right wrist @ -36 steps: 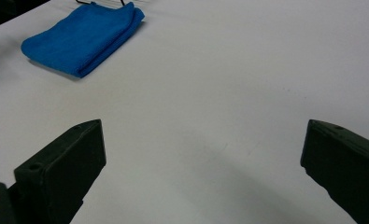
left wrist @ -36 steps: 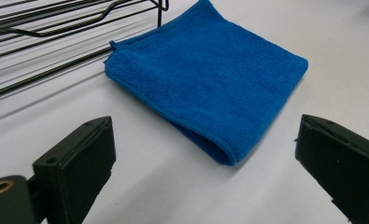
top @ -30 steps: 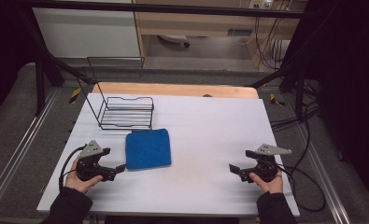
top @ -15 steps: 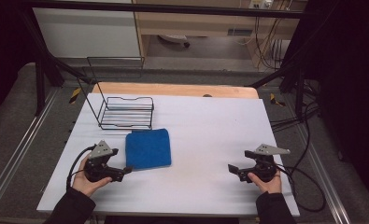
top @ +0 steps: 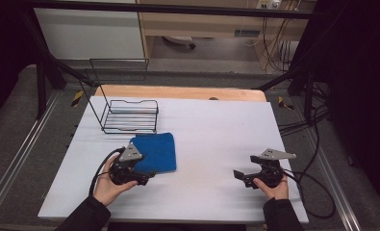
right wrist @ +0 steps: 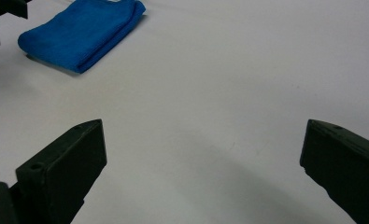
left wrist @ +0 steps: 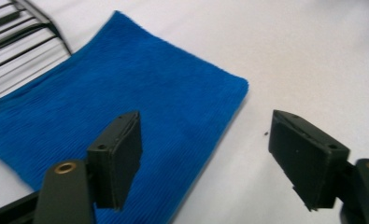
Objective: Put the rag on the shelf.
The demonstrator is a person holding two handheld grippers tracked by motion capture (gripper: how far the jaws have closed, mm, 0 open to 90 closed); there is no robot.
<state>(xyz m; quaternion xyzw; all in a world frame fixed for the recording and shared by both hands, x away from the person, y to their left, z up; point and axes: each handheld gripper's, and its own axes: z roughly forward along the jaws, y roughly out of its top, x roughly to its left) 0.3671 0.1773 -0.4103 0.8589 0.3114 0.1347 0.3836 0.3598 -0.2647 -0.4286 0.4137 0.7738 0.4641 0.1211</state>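
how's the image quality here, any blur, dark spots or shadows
High view: white table evenly lit, surroundings dark, picture soft. Left gripper view: blue towel sharp, weave visible, near jaws slightly soft. Right gripper view: jaws blurred, faint broad shadow on the table between them.

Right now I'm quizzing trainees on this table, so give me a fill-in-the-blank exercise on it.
1. The folded cloth is ____ in colour.
2. The wire rack stands ____ the cloth, farther from the person.
3. The left gripper has one jaw over the ____.
4. The right gripper holds ____.

Missing words: blue; behind; cloth; nothing
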